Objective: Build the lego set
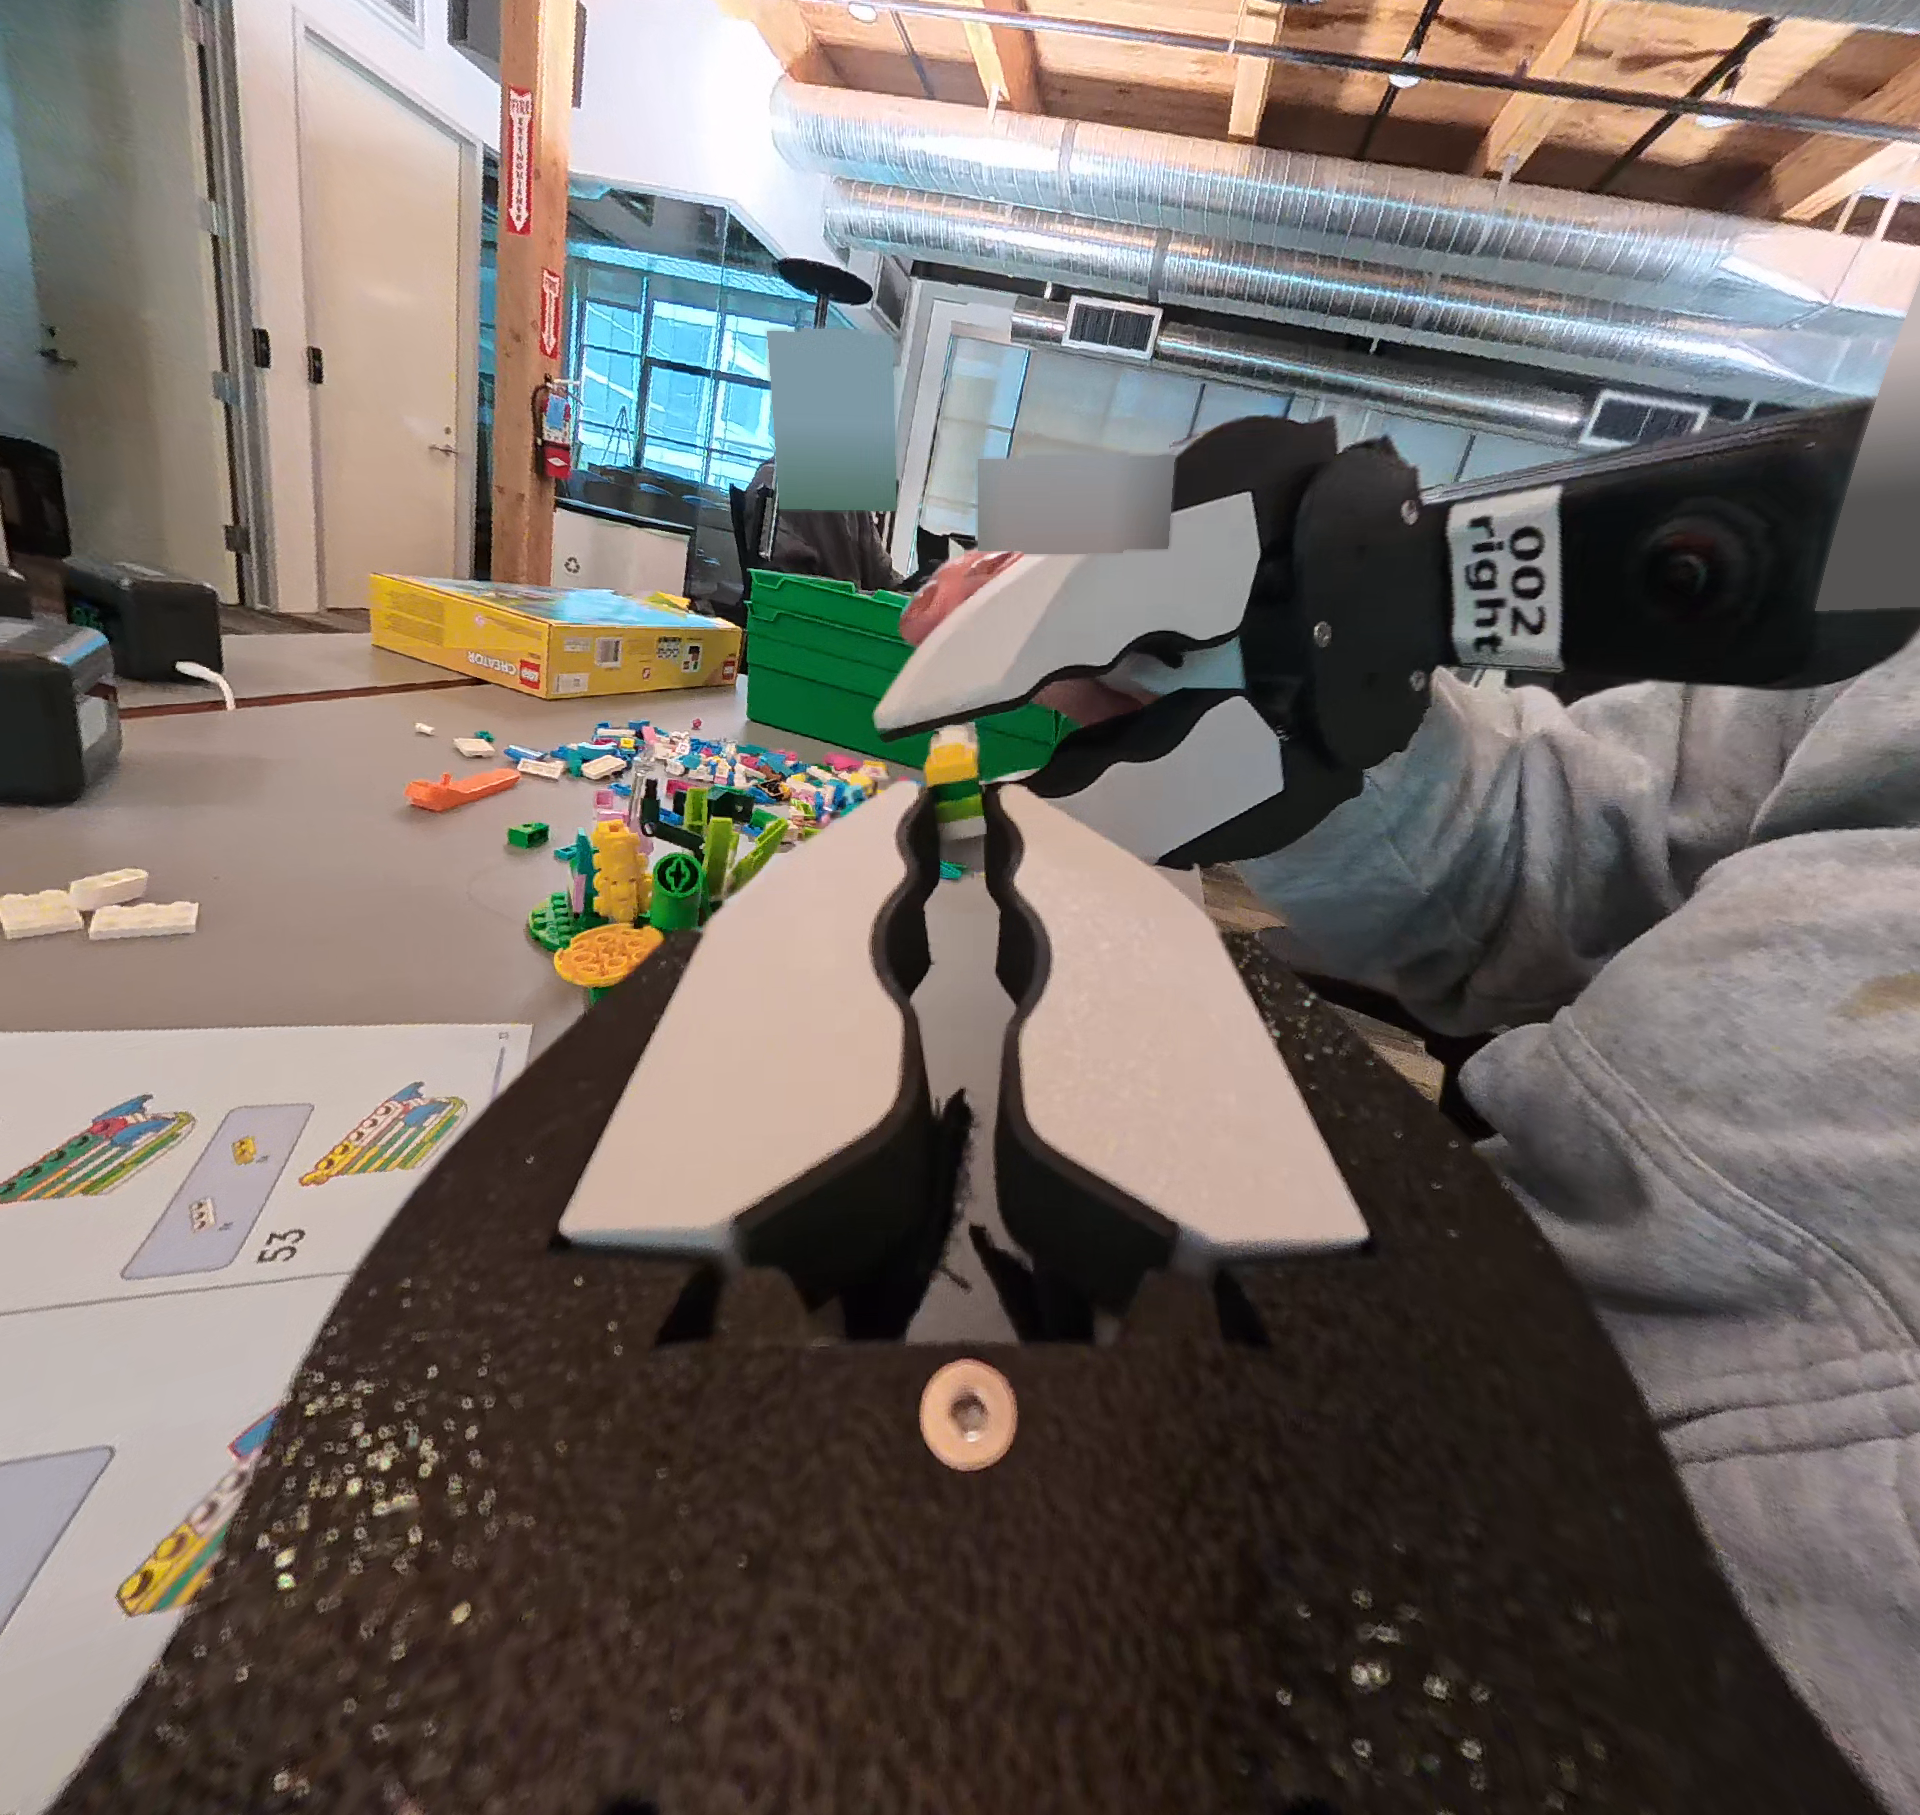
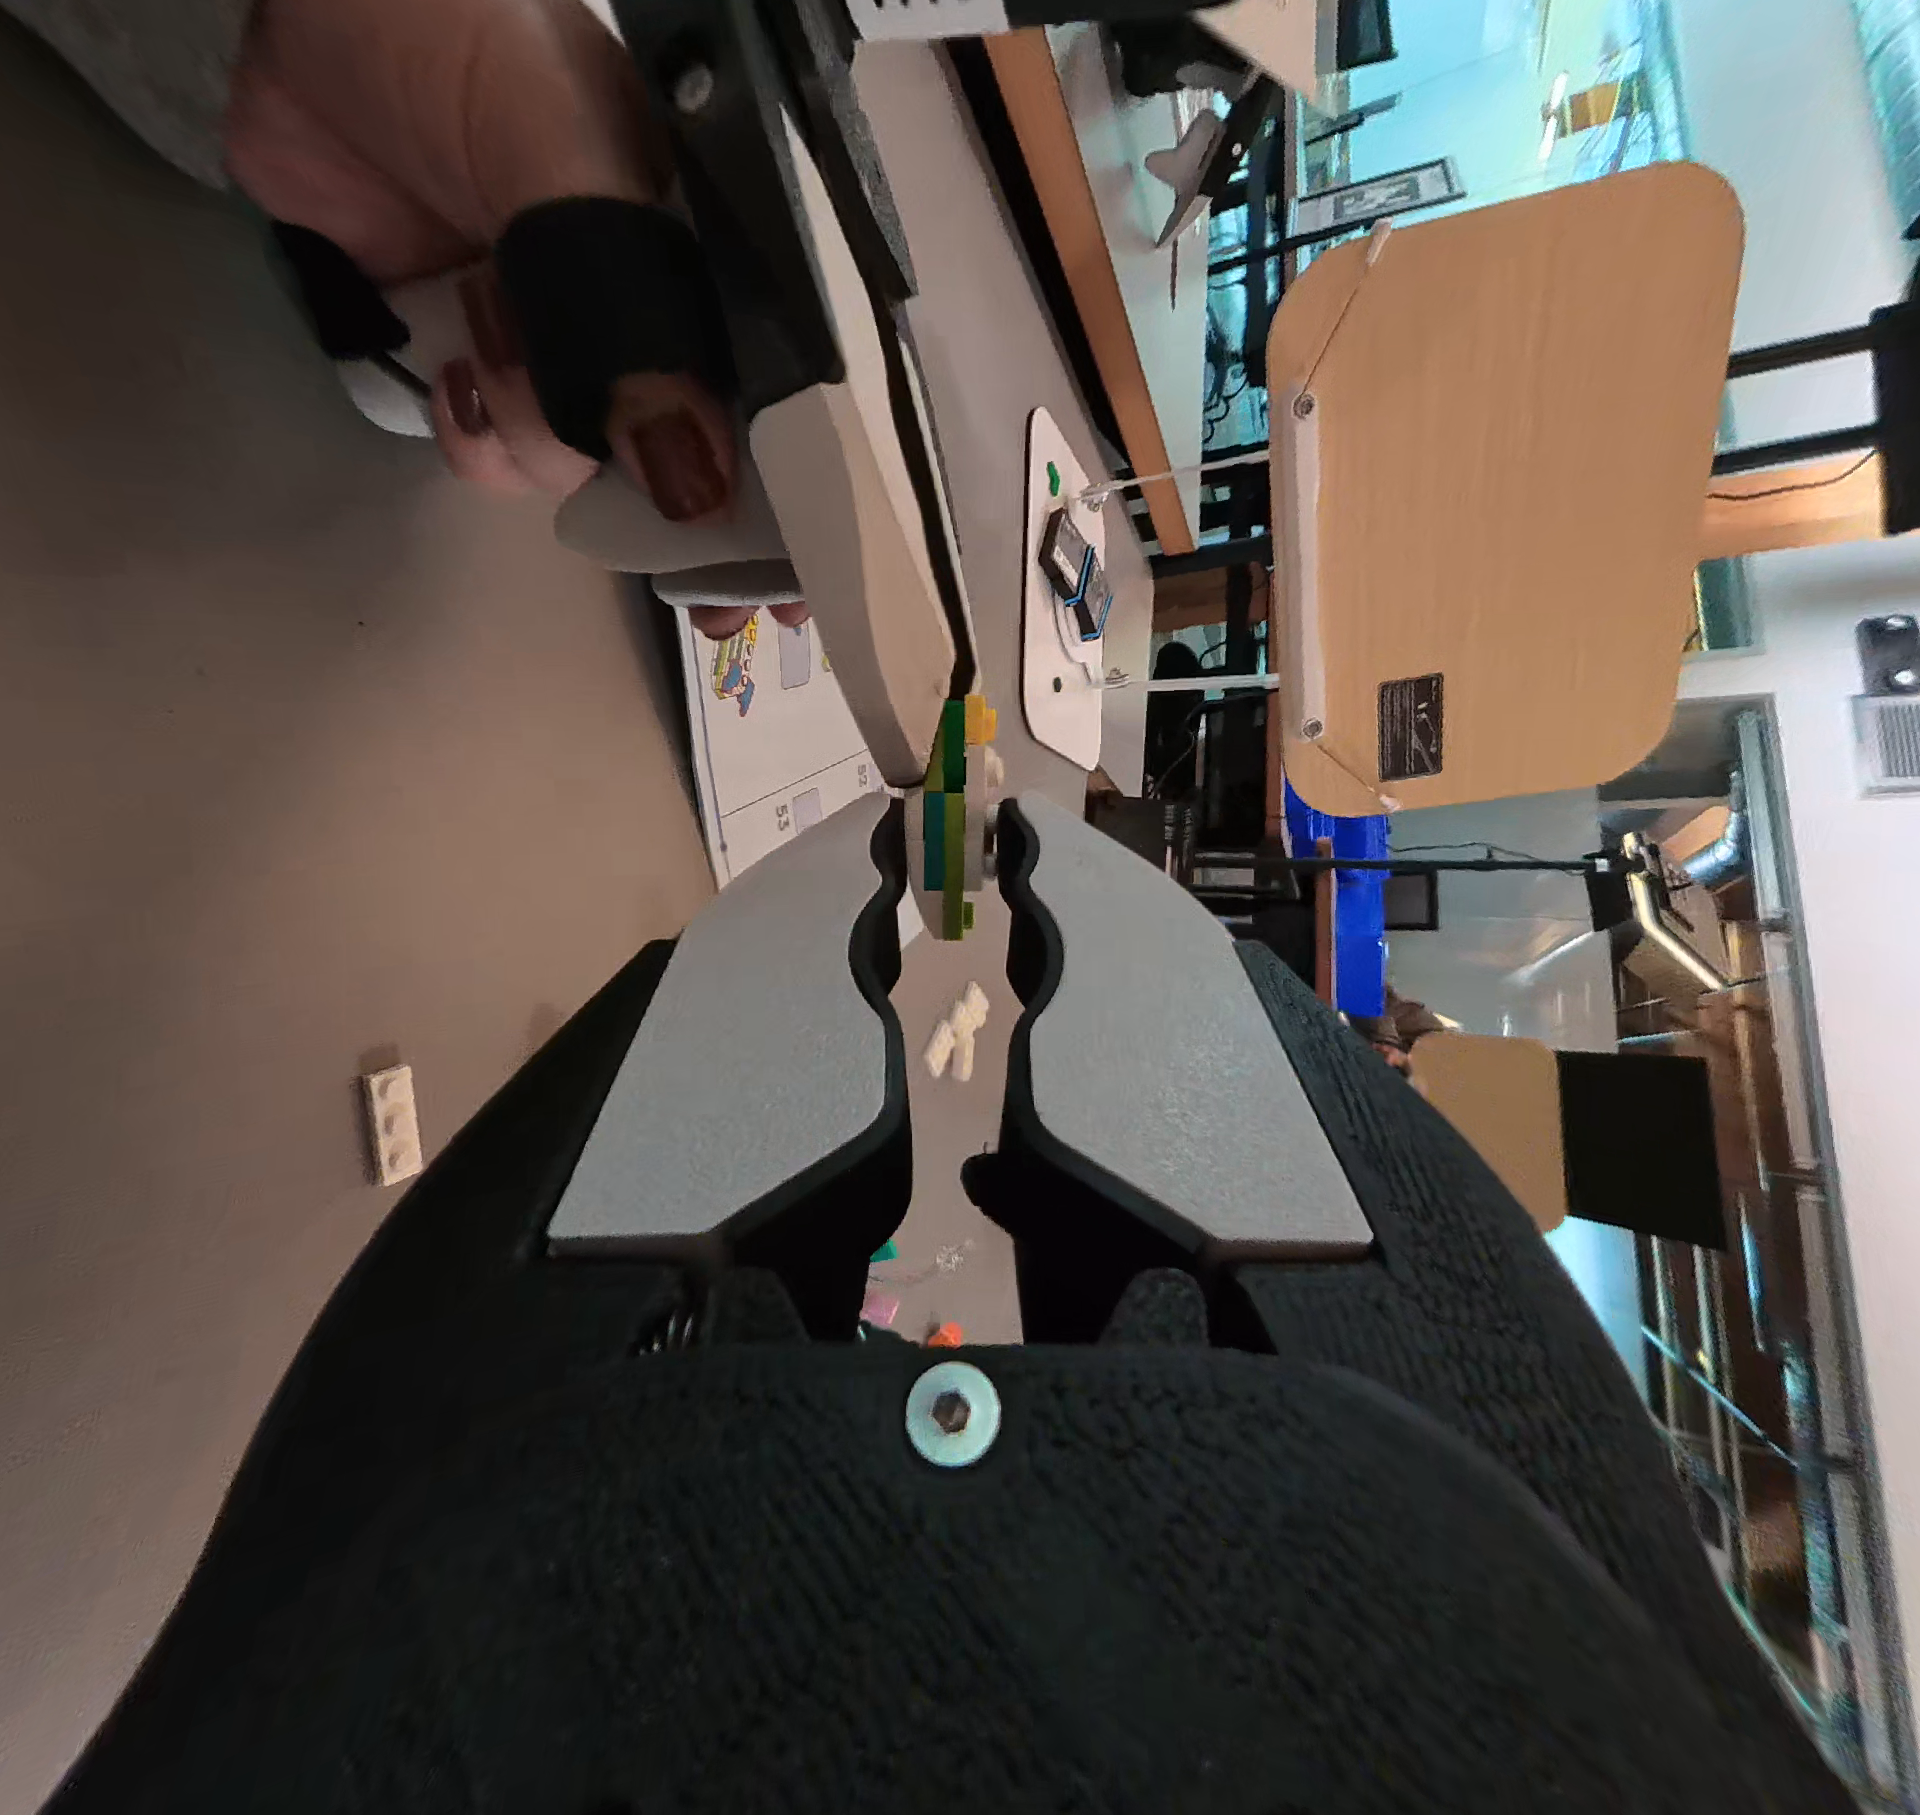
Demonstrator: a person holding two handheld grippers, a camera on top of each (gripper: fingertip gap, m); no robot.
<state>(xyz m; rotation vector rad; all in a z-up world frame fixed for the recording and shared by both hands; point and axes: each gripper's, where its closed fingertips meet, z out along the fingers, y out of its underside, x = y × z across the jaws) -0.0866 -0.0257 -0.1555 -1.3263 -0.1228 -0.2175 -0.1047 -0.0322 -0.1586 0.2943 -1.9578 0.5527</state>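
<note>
Above the counter (image 1: 312, 872), both tongs grip one stacked brick assembly (image 1: 954, 791).
I see my left tongs (image 1: 954, 809) clamped low on it, my right tongs (image 2: 948, 830) pinching its other end.

a yellow box (image 1: 551, 635) and green bins (image 1: 821, 664) sit beyond scattered loose bricks (image 1: 686, 757) on the grey table (image 1: 260, 861).
</note>
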